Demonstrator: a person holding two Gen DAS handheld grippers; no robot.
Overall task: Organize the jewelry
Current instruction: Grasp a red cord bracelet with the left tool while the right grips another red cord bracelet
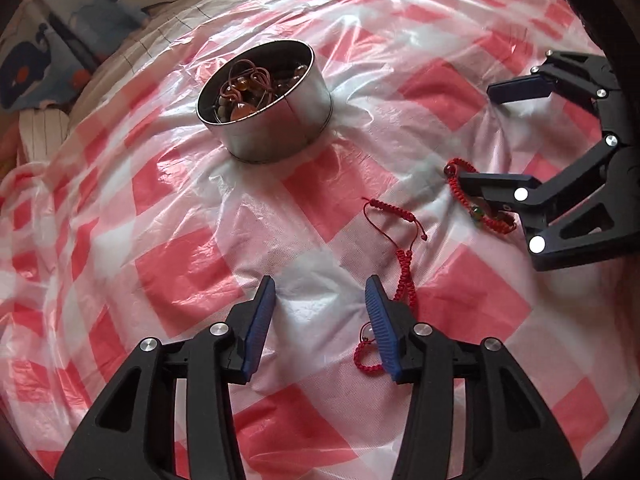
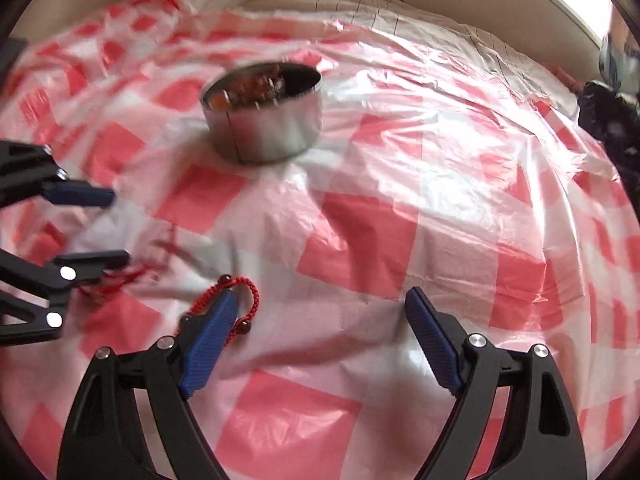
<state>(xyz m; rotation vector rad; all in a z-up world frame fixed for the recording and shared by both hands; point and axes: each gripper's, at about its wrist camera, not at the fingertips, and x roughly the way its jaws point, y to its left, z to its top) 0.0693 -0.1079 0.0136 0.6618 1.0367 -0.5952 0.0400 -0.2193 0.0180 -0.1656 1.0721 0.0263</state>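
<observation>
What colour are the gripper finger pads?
Blue, ribbed pads on black arms; clearest in the left wrist view.

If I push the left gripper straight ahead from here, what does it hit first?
Probably the metal tin holding jewelry; only bare checkered plastic sheet lies between the open left gripper and it. Depth is uncertain through the fisheye.

Shiny brushed-metal tin (image 1: 276, 120) out ahead of the claws, sitting on a glossy, crinkly plastic checkered sheet (image 1: 180, 272). Red braided cord bracelet (image 1: 404, 276) with glassy beads lies by the left gripper (image 1: 320, 320), whose matte black plastic frame carries ribbed blue rubbery pads (image 1: 260, 328).
</observation>
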